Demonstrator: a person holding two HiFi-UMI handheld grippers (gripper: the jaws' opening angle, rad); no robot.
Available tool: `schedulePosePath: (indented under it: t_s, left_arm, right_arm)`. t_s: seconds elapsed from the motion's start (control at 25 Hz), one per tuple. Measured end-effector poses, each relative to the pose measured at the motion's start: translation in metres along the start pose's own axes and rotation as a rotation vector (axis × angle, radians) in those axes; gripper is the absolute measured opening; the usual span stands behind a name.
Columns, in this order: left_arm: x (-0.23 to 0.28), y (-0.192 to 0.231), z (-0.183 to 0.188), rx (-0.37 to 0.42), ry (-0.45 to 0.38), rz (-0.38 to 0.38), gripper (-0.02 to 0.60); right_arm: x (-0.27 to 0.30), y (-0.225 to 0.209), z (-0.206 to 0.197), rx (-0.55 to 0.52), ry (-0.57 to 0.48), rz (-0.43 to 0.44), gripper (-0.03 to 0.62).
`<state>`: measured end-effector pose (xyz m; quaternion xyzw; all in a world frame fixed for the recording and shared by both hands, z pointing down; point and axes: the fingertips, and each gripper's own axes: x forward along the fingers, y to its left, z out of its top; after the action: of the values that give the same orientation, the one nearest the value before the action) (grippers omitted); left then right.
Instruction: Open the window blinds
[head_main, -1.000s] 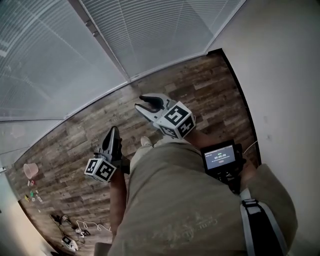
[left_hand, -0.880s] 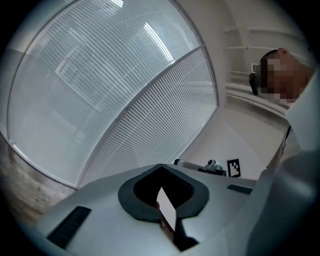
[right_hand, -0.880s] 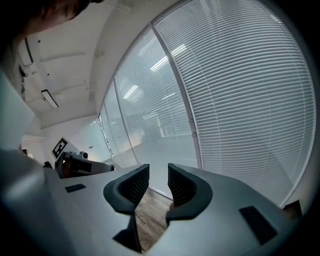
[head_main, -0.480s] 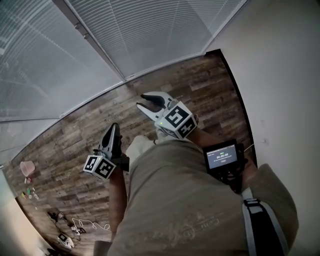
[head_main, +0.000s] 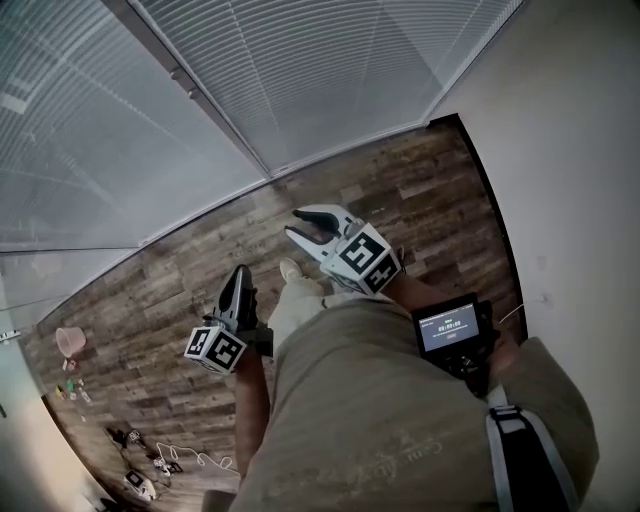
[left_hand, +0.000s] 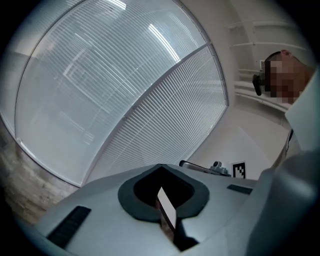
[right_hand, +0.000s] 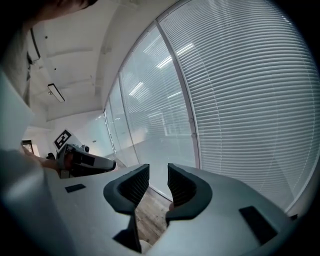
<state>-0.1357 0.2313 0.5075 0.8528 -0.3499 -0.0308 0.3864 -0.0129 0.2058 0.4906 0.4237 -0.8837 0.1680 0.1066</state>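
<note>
The floor (head_main: 400, 190) is dark, weathered wood plank; a pink cup-like thing (head_main: 68, 341) stands near its left edge, with small bits (head_main: 70, 388) just beside it; farther along, a white cable (head_main: 195, 458) and small devices (head_main: 138, 482) lie tangled on the boards; what looks like a pale shoe toe (head_main: 290, 270) rests mid-floor.

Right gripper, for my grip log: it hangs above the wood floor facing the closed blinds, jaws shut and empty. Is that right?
No: the right gripper has its jaws apart, per the right gripper view. It is empty, above the wood floor, facing the closed blinds.
</note>
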Motion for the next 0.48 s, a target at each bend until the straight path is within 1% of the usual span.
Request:
schedulePosePath:
  t_s: [0.16, 0.24, 0.36, 0.48]
  left_arm:
    - [0.003, 0.018, 0.017, 0.031, 0.013, 0.004, 0.014]
    - [0.004, 0.026, 0.030, 0.042, 0.013, 0.005, 0.014]
    - [0.012, 0.048, 0.053, 0.049, 0.012, 0.026, 0.014]
    - [0.024, 0.070, 0.074, 0.062, 0.007, 0.044, 0.014]
  right_arm:
    - [0.016, 0.005, 0.007, 0.022, 0.000, 0.003, 0.118]
    - [0.024, 0.004, 0.010, 0.031, 0.004, -0.010, 0.118]
    - [0.043, -0.003, 0.024, 0.041, -0.007, -0.032, 0.118]
    - [0.066, -0.008, 0.038, 0.031, -0.016, -0.037, 0.118]
